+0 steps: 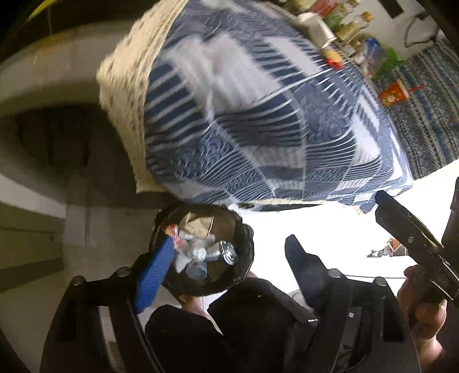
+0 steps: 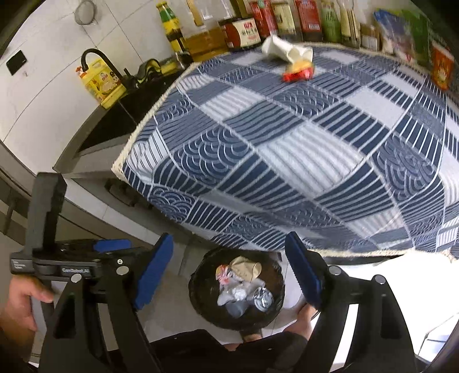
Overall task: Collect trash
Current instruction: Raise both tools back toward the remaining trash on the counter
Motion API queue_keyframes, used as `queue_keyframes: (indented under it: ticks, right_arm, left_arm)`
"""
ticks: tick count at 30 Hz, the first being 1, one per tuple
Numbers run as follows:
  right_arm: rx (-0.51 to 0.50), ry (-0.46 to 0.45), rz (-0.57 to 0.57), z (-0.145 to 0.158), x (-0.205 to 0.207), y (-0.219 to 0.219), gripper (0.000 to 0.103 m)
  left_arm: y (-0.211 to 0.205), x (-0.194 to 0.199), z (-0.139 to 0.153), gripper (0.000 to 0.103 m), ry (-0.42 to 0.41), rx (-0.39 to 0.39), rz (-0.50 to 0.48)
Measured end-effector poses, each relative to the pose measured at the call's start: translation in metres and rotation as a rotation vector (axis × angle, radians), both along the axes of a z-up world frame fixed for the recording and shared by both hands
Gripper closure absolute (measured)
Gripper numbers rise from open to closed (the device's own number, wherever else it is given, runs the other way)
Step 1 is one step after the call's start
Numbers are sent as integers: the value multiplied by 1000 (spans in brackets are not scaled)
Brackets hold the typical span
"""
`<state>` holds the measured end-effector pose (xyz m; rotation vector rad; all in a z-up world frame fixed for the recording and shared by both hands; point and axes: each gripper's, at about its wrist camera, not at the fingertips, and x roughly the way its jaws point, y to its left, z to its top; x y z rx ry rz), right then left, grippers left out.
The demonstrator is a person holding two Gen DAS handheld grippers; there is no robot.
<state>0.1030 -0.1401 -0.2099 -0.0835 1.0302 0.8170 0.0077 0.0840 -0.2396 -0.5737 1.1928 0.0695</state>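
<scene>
A round bin with a black liner (image 1: 247,239) (image 2: 200,277) stands on the floor at the table's near edge. It holds crumpled paper, foil and a wrapper. My left gripper (image 1: 228,262) is above it, open, with nothing between its blue pads. My right gripper (image 2: 229,272) is also above the bin, open and empty. On the far side of the blue-and-white checked tablecloth (image 2: 287,149) (image 1: 243,114) lie a crushed white paper cup (image 2: 287,50) (image 1: 314,27) and a red-and-yellow wrapper (image 2: 298,71) (image 1: 332,58). The left wrist view is blurred.
Bottles and jars (image 2: 258,25) line the table's far edge, with packets (image 2: 401,31) at the right. A yellow oil jug (image 2: 101,83) and black tap (image 2: 97,57) stand by the sink on the left. The person's dark-clad legs (image 2: 200,350) are below the bin.
</scene>
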Motion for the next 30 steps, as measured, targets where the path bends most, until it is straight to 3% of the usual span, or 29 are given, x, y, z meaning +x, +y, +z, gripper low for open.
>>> queue_keyframes:
  ticks: [6, 10, 12, 18, 30]
  right_arm:
    - [25, -67, -34, 22, -3, -4, 20]
    - [62, -115, -73, 41, -5, -11, 11]
    - [89, -146, -96, 53, -5, -16, 8]
    - [107, -198, -129, 75, -2, -25, 5]
    - [81, -260, -157, 101, 21, -25, 5]
  left_arm:
    - [-4, 0, 39, 14, -92, 89, -25]
    - [-6, 0, 60, 14, -144, 78, -39]
    - [-8, 0, 69, 7, -170, 93, -54]
    - [-17, 1, 89, 7, -243, 115, -112]
    - [-12, -2, 128, 7, -336, 176, -96]
